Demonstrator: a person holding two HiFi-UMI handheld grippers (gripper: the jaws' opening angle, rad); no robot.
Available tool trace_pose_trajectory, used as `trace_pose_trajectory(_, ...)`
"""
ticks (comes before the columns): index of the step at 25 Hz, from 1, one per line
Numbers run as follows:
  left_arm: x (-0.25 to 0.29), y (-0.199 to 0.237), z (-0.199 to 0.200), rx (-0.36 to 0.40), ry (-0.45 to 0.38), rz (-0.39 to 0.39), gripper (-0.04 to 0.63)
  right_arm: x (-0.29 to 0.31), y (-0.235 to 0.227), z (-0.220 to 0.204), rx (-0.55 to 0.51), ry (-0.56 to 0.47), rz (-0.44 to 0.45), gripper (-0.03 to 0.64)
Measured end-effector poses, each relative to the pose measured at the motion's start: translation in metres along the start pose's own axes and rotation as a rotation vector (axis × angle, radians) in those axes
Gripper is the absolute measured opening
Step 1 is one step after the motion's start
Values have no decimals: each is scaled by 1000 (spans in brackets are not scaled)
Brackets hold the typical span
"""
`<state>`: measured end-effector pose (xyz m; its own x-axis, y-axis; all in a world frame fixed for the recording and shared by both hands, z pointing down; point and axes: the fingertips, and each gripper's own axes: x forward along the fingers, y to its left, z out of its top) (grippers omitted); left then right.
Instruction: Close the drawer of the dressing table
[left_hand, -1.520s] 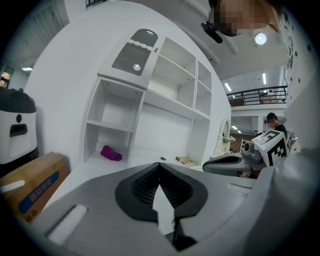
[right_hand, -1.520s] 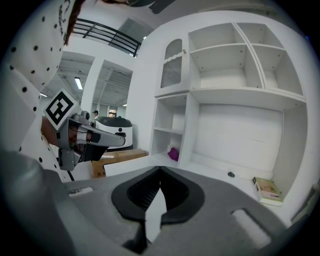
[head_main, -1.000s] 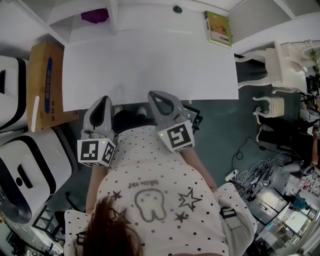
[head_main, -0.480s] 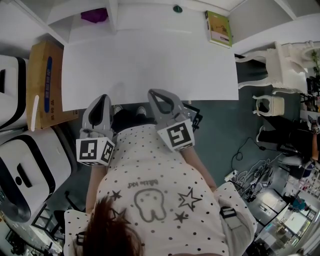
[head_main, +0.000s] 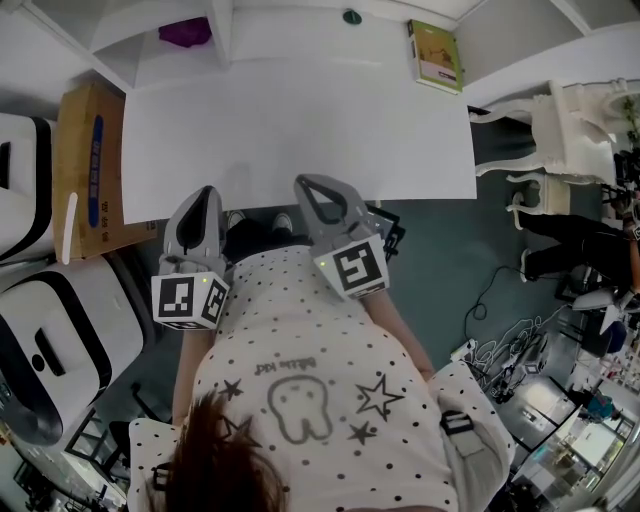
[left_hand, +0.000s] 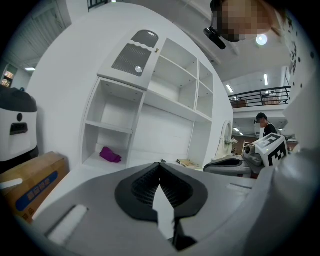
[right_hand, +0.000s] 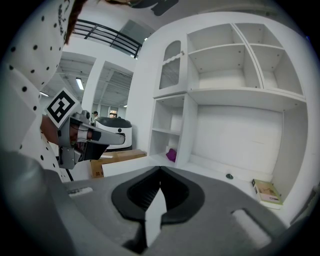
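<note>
The white dressing table (head_main: 300, 130) fills the upper middle of the head view, and its shelves (right_hand: 235, 75) rise ahead in both gripper views. No drawer front shows in any view; the tabletop hides whatever lies under its near edge. My left gripper (head_main: 208, 196) is shut and empty, its tip at that near edge. To its right my right gripper (head_main: 308, 186) is also shut and empty, tip at the same edge. Whether either tip touches the table I cannot tell. In their own views the left gripper (left_hand: 160, 164) and right gripper (right_hand: 160, 169) show their pads together.
A purple cloth (head_main: 185, 32) lies in the left shelf bay; a green book (head_main: 436, 55) and a small dark knob (head_main: 351, 17) rest at the table's back. A cardboard box (head_main: 88, 165) and white appliance (head_main: 40, 330) stand left. A white chair (head_main: 560, 130) and floor cables (head_main: 510, 350) lie right.
Both grippers stay where they were, still shut. Only a person far off at the right edge has shifted.
</note>
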<state>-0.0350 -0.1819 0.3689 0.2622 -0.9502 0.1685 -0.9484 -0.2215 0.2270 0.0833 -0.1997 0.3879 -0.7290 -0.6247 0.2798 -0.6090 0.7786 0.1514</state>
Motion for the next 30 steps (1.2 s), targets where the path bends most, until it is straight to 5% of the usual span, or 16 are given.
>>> trace_pose_trajectory(30, 5, 2, 1, -4, 6, -8, -3, 3, -1, 1, -8, 8, -7, -3)
